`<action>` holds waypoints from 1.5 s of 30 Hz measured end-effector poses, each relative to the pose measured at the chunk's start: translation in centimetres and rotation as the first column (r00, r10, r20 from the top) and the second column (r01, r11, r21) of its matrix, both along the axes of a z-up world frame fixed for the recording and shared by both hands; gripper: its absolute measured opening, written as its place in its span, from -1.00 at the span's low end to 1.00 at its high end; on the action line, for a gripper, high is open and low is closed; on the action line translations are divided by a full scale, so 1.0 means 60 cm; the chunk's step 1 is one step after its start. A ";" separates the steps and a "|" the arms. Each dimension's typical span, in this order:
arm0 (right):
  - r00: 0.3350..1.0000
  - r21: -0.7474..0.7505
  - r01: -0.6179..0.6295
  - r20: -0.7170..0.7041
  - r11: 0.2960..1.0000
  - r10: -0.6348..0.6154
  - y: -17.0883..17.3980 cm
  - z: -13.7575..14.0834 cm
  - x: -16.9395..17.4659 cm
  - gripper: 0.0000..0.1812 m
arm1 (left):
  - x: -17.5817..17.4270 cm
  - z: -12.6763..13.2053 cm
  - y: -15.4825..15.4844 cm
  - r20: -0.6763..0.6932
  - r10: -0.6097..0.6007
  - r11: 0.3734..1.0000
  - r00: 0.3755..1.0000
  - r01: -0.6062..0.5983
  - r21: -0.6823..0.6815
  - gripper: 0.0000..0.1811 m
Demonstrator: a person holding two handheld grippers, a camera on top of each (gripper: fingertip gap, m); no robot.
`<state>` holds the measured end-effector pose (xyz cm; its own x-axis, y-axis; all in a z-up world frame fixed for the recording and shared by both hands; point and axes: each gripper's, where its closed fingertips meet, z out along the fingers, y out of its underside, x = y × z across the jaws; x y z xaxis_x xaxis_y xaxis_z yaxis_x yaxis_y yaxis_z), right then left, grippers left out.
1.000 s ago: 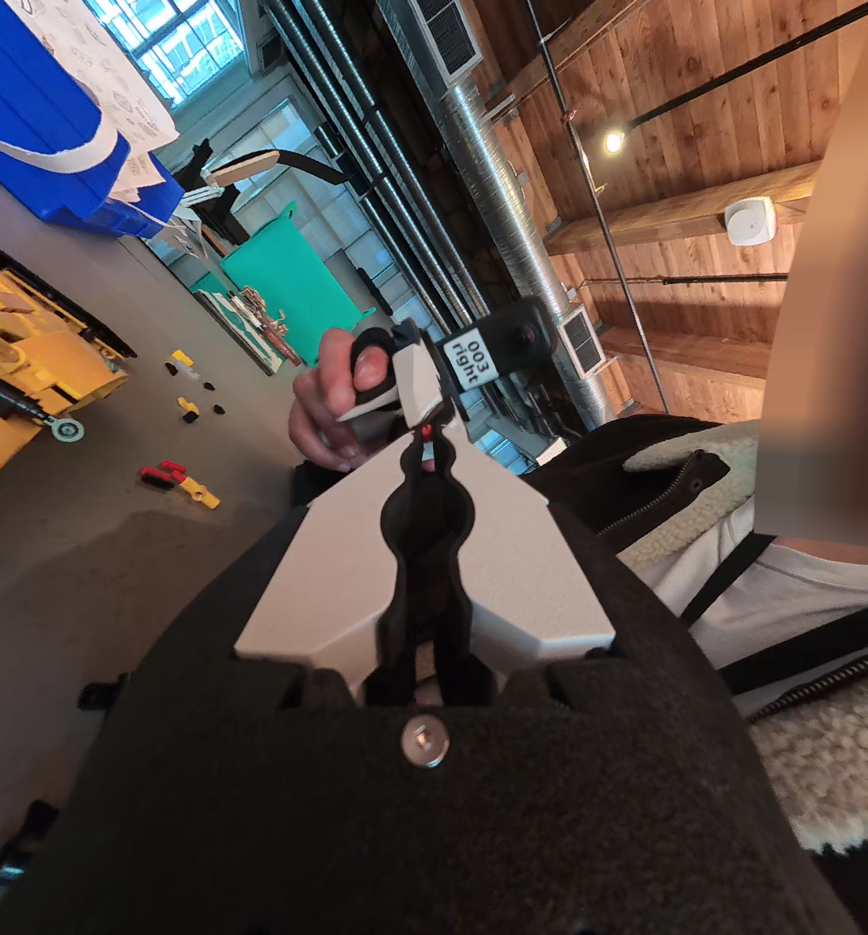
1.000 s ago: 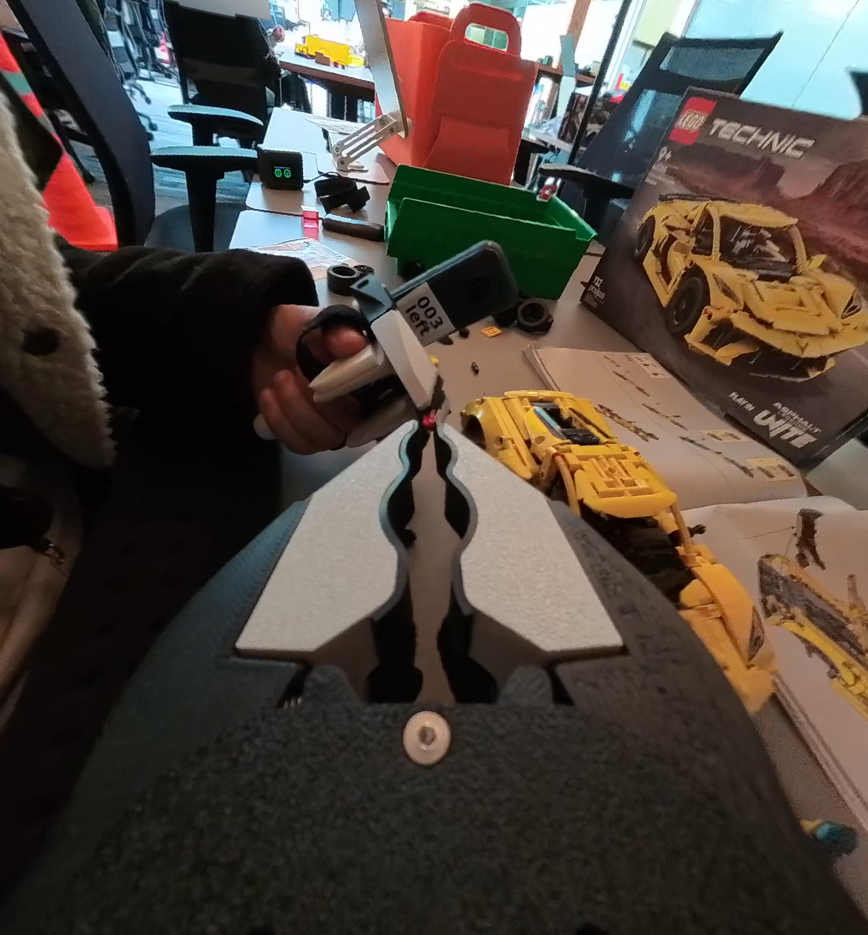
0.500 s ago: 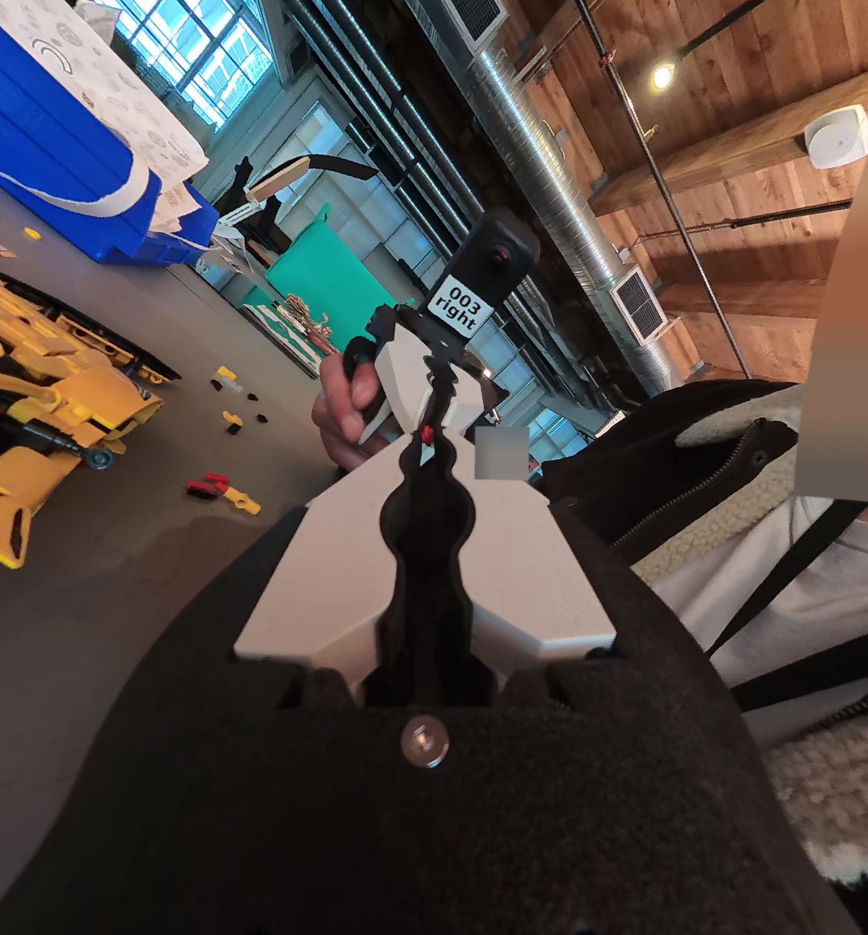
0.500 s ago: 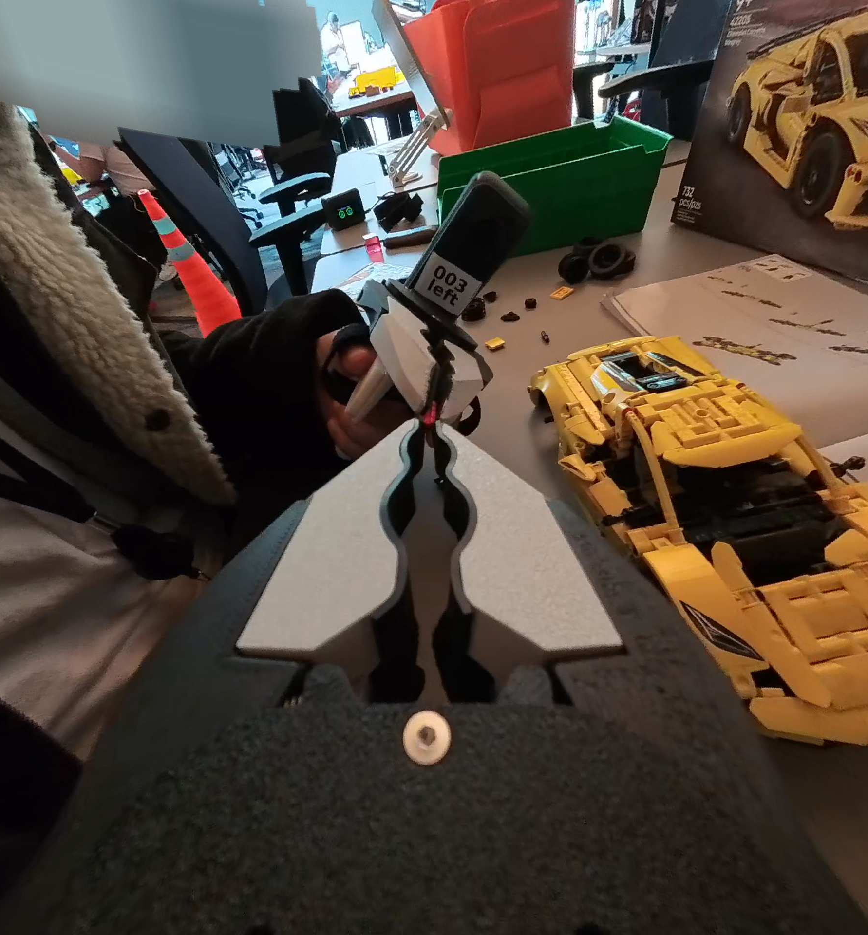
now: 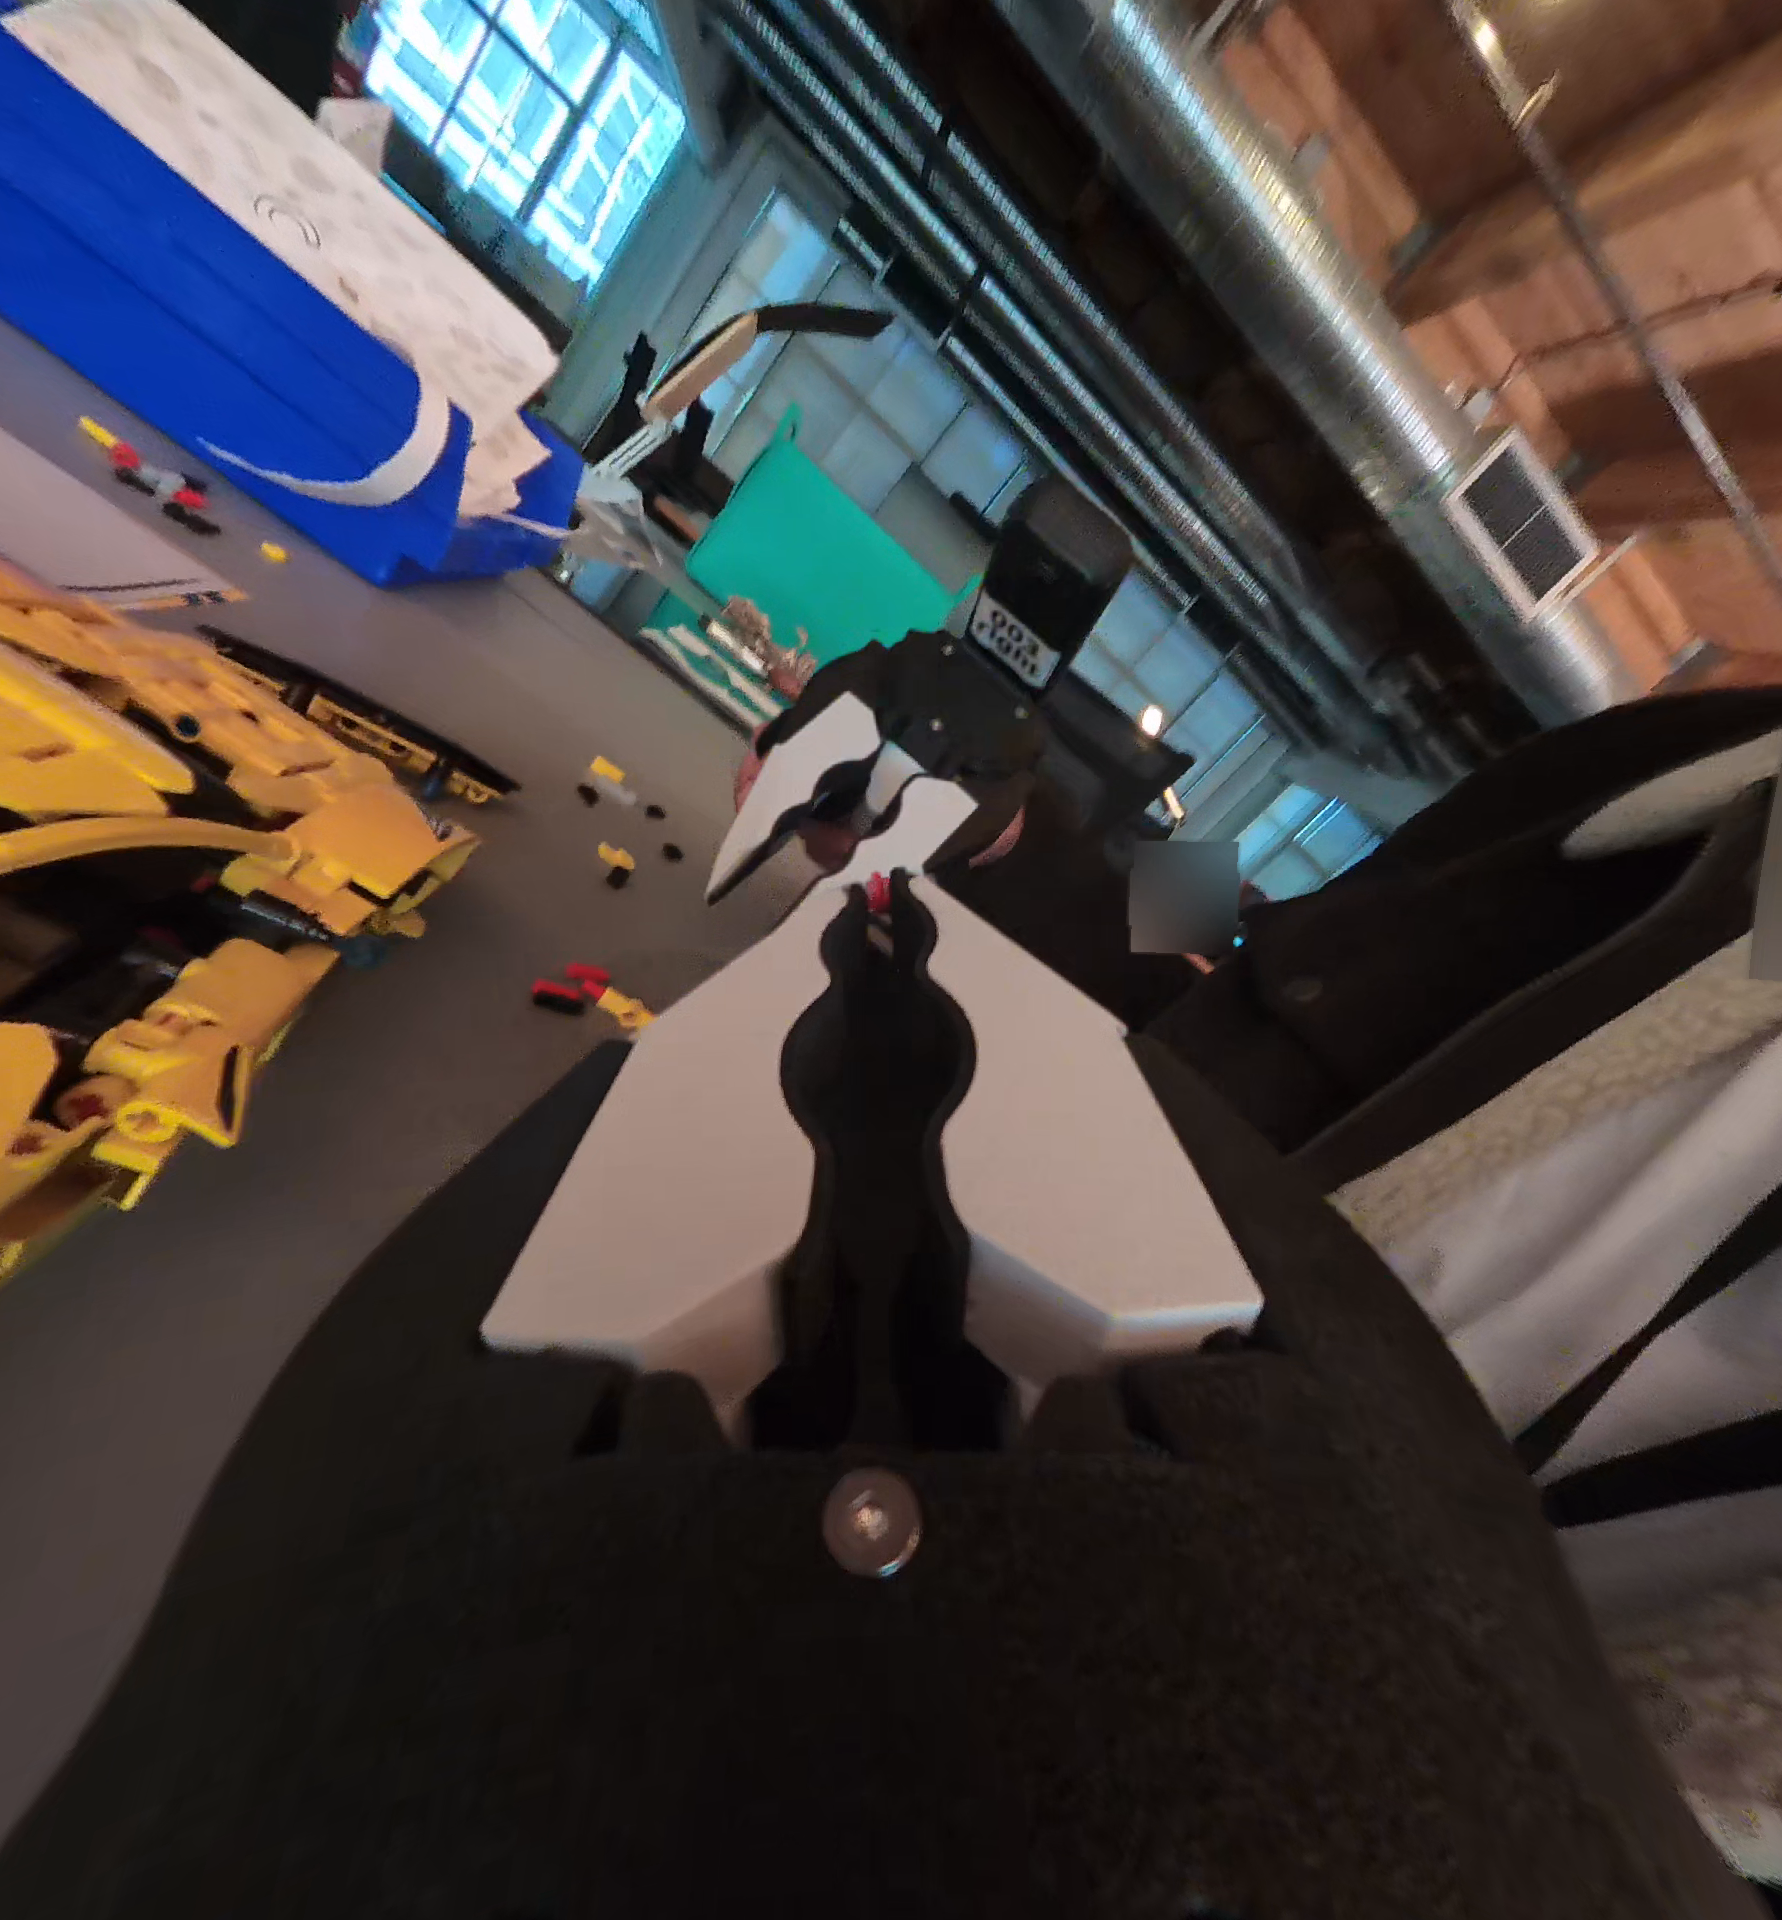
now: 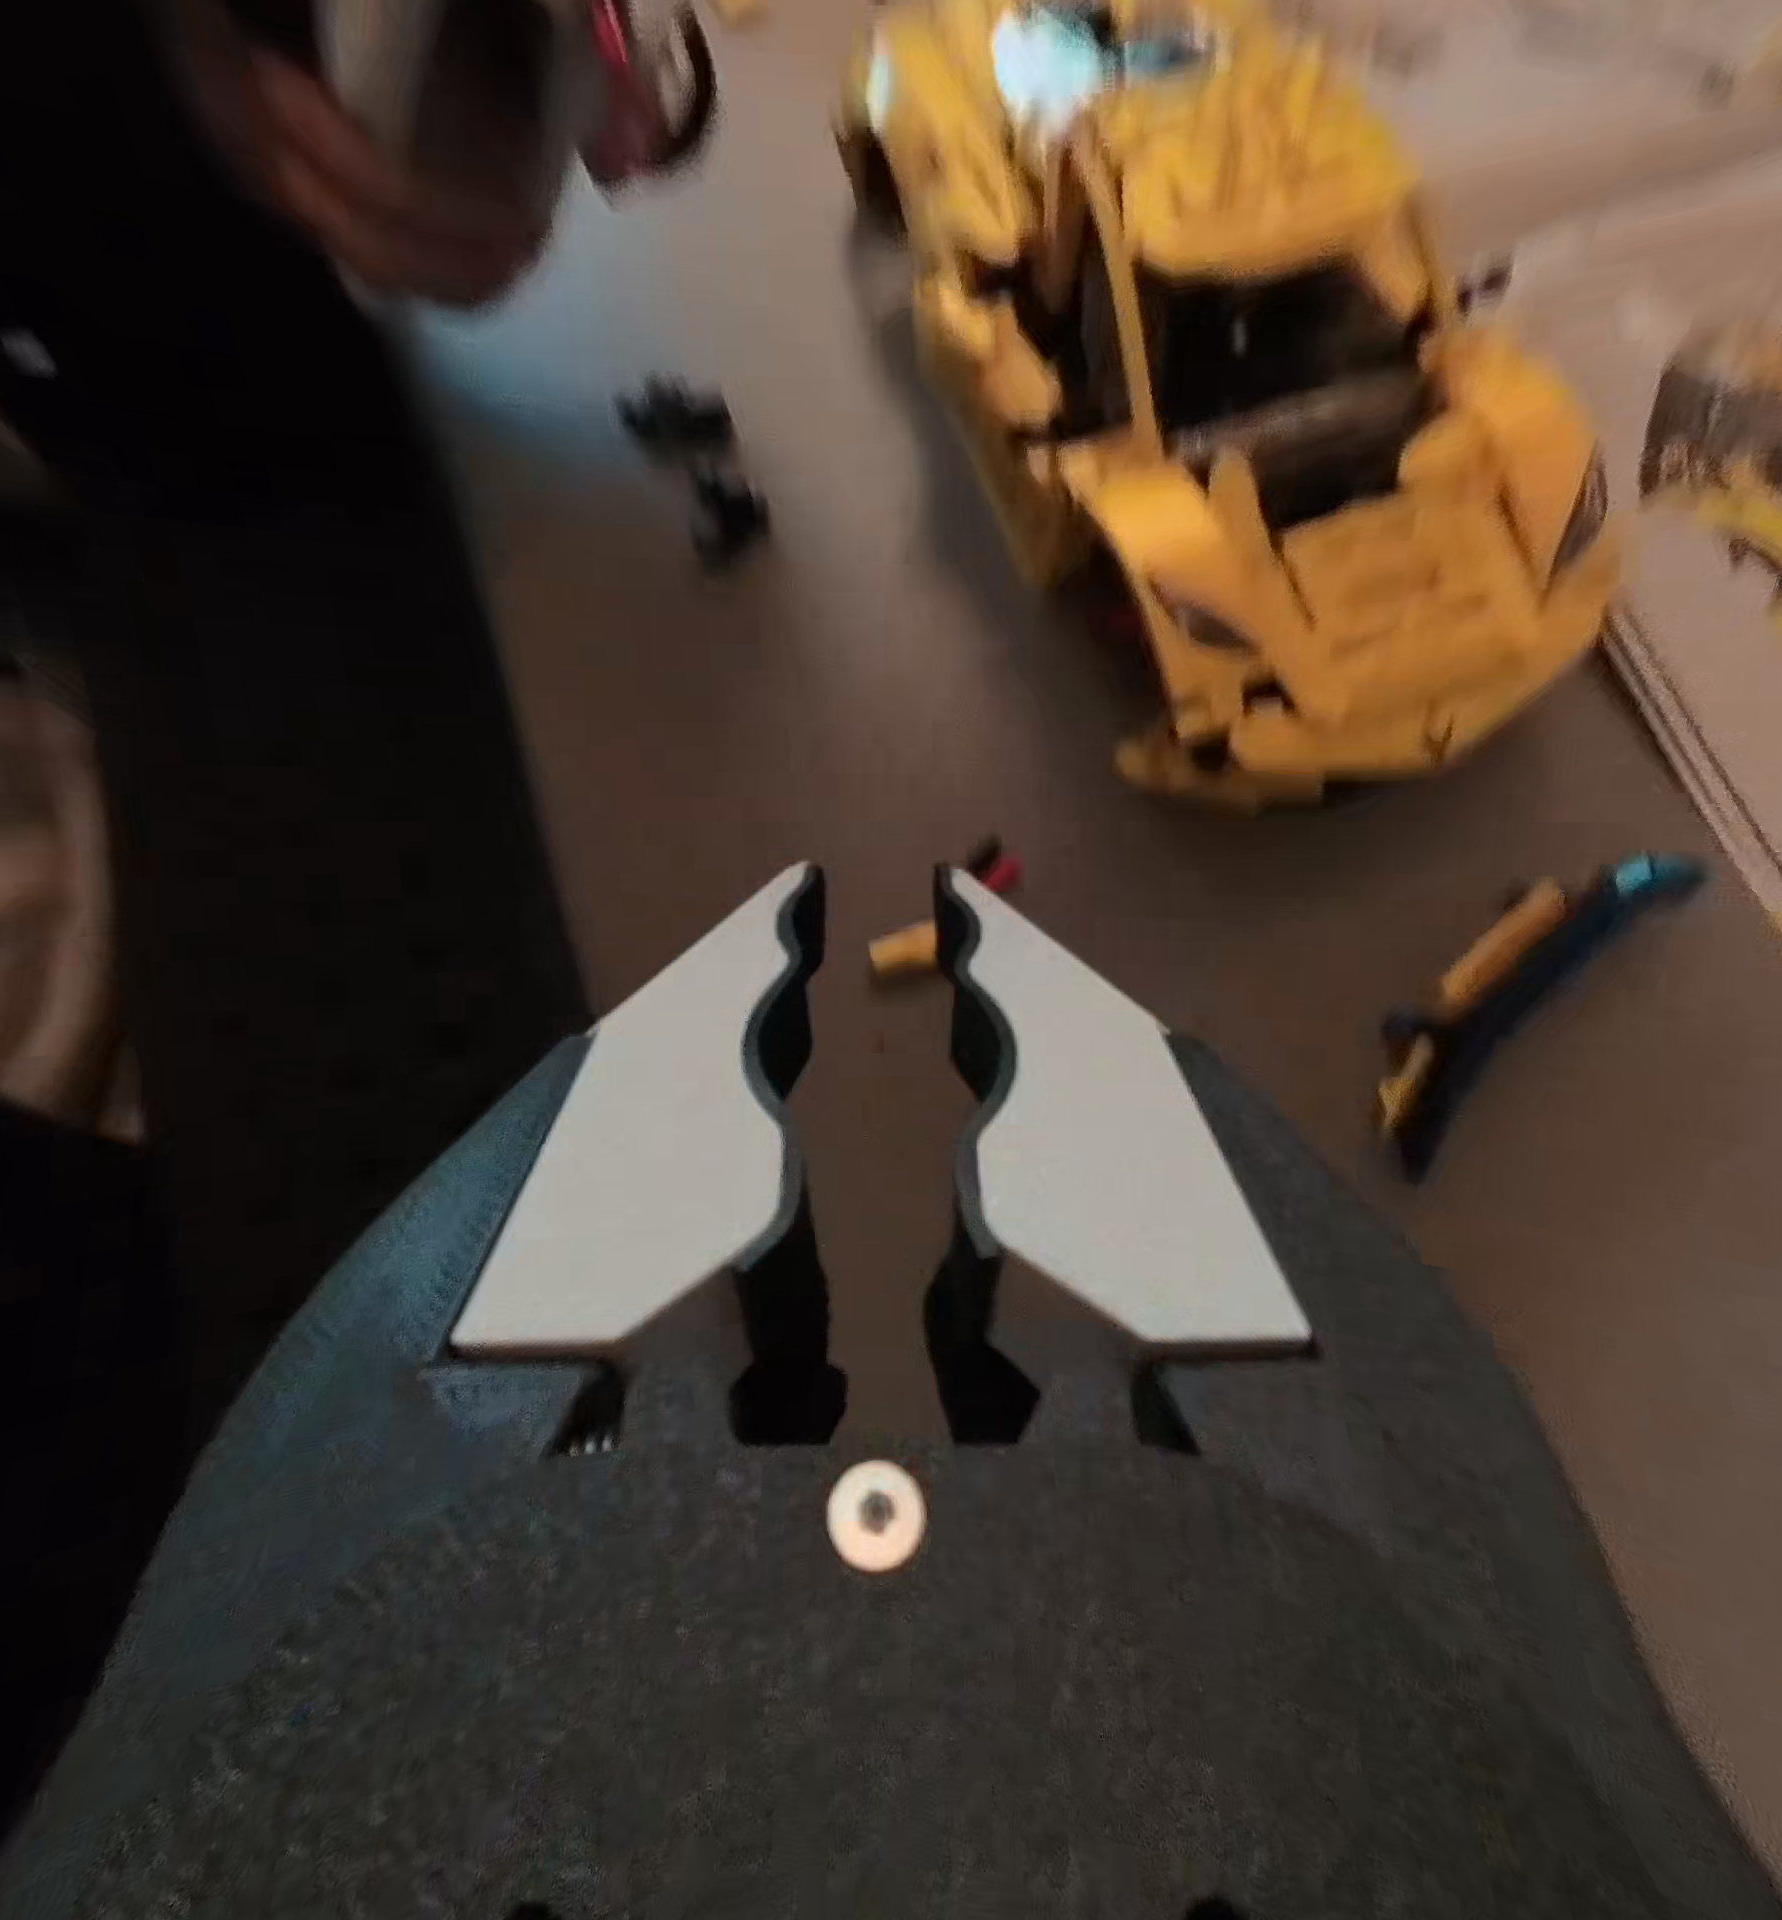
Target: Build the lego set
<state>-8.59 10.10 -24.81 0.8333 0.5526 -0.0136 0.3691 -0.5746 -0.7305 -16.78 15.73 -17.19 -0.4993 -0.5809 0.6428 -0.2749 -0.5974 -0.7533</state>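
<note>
Left gripper (image 5: pixel 879 902) at frame centre pinches a tiny red piece (image 5: pixel 876 889) between its tips. Right gripper (image 6: pixel 874 883), jaws spread and empty, hangs over the grey table (image 6: pixel 762 727); the yellow lego car (image 6: pixel 1271 416) sits blurred at upper right.

A grey table (image 6: pixel 721 727) carries a partly built yellow Lego car (image 6: pixel 1271 436) with an open instruction booklet (image 6: pixel 1780 727) just beside it. Near the car lie loose pieces: a small yellow connector (image 6: pixel 902 953), a blue-and-yellow beam assembly (image 6: pixel 1510 987) and black pins (image 6: pixel 700 457). A blue bin (image 5: pixel 139 343) stands well behind the car.
</note>
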 end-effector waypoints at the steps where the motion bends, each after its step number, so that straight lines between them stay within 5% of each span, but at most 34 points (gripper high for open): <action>1: 0.998 -0.023 0.012 0.055 1.000 -0.011 -0.009 -0.014 0.010 -0.77 | 0.001 -0.004 -0.003 -0.008 -0.002 1.000 1.000 0.002 0.016 -0.96; 11: 0.999 -0.189 -0.024 -0.027 0.982 0.019 -0.017 -0.087 -0.002 -0.76 | -0.004 -0.001 0.001 -0.006 -0.020 0.999 1.000 0.019 -0.042 -0.96; 18: 0.999 -0.187 -0.016 -0.054 0.982 0.006 -0.009 -0.077 -0.016 -0.79 | -0.004 0.000 -0.002 -0.008 -0.028 0.999 1.000 0.027 -0.039 -0.96; 23: 0.981 -0.019 -0.143 0.132 0.989 0.145 -0.003 -0.054 0.000 -0.76 | -0.006 0.002 -0.010 -0.002 -0.052 0.998 0.999 0.052 -0.042 -0.96; 29: 0.902 0.043 -0.424 0.102 0.904 0.419 0.006 -0.062 0.001 -0.81 | -0.011 0.004 -0.023 0.011 -0.094 0.995 0.995 0.095 -0.036 -0.96; 35: 0.869 -0.012 -0.492 0.057 0.871 0.492 0.016 -0.084 0.008 -0.77 | -0.026 0.020 -0.047 0.061 -0.202 0.975 0.978 0.206 -0.079 -0.96; 45: 0.884 0.013 -0.465 0.058 0.885 0.464 0.023 -0.089 -0.002 -0.91 | -0.012 0.009 -0.020 0.030 -0.093 0.995 0.995 0.094 -0.024 -0.96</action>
